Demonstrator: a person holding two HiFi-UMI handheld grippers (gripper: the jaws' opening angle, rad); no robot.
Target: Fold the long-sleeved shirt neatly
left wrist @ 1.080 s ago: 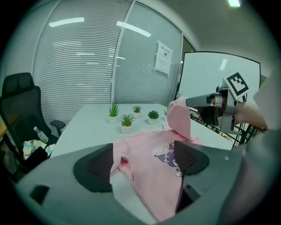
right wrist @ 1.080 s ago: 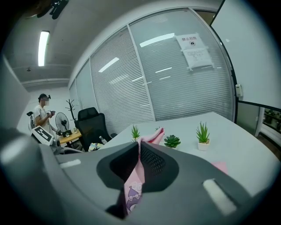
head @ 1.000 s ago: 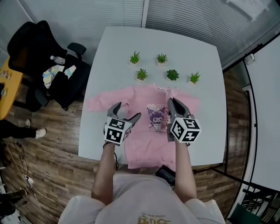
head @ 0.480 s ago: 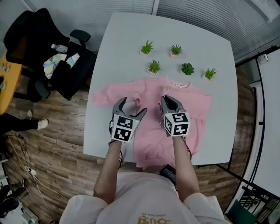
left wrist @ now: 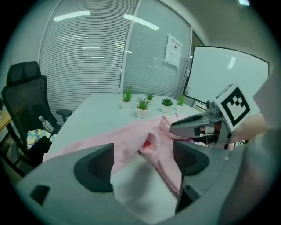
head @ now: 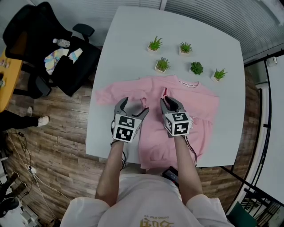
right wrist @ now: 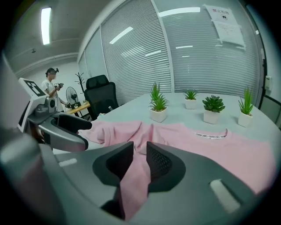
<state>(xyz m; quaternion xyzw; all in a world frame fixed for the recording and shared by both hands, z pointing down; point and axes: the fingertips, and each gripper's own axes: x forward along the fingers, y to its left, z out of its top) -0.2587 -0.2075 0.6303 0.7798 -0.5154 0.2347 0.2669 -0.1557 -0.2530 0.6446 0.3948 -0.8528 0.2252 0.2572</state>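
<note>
Hovering our tongs over pink shirt (head: pixel 179 122) flat on table (head: pixel 133 48) | left tongs (head: pixel 134 105) gaping, empty, nearer the sleeve (head: pixel 114 92) running crosswise just ahead | right tongs (head: pixel 170 102) just opening, fold loose between jaws.

Wood plank floor (head: pixel 57 146) at left, black office chair (head: pixel 76 72) upper left, white table (head: pixel 128 44) centre, slatted blinds (head: pixel 208 13) along top

Soft matt cloth shirt (head: pixel 199 111) lies on a smooth, perhaps laminate table (head: pixel 133 57) above a wood-plank floor (head: pixel 62 133).
</note>
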